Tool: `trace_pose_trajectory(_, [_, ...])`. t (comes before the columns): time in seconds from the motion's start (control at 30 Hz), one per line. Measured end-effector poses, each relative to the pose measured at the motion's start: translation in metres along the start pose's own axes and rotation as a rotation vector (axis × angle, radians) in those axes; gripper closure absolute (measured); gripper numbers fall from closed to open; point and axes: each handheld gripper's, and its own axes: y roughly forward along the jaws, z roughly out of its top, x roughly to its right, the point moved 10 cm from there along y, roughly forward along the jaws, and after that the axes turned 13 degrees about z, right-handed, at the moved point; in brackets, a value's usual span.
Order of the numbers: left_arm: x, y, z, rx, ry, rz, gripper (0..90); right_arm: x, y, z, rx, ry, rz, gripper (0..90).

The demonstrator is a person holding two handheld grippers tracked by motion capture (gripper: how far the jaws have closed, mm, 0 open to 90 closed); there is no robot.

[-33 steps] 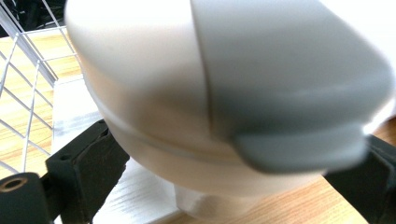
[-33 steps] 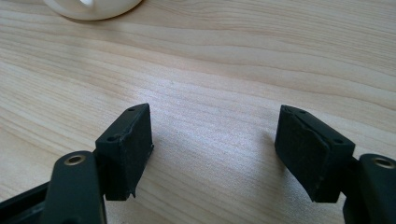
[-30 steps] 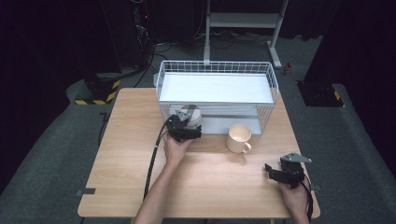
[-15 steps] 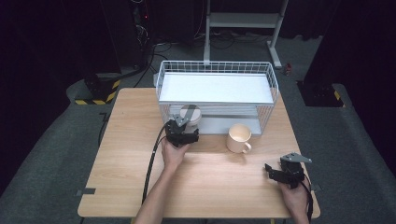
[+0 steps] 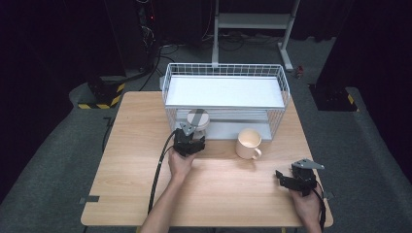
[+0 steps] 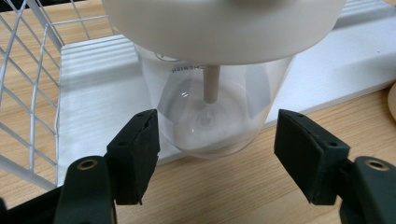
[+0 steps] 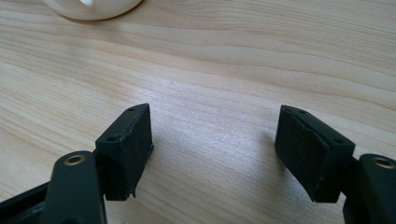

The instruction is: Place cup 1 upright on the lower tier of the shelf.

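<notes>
A light wooden table [image 5: 145,194] fills the centre of the high view, on grey carpet in a dark room. The left gripper [image 6: 215,154], jaws just closing, flanks the clear jar [image 6: 210,112] at the white wire rack [image 5: 226,92] without touching. Lower right, the right gripper [image 7: 215,154] hangs released over bare wood.

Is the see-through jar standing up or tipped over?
Standing up. The jar sits flat on the rack's white base, its cream lid on top, and a stick hangs straight down inside.
</notes>
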Motion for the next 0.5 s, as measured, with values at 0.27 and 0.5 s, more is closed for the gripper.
trace_pose_trajectory(0.27, [-0.0009,0.0042,-0.0017,-0.013,-0.007,0.01,33.8,0.0,0.0,0.0,0.0,0.0,0.0,27.8])
trace_pose_trajectory(0.5, [-0.0018,0.0102,0.0014,-0.023,-0.004,0.017,34.6,0.0,0.0,0.0,0.0,0.0,0.0,27.8])
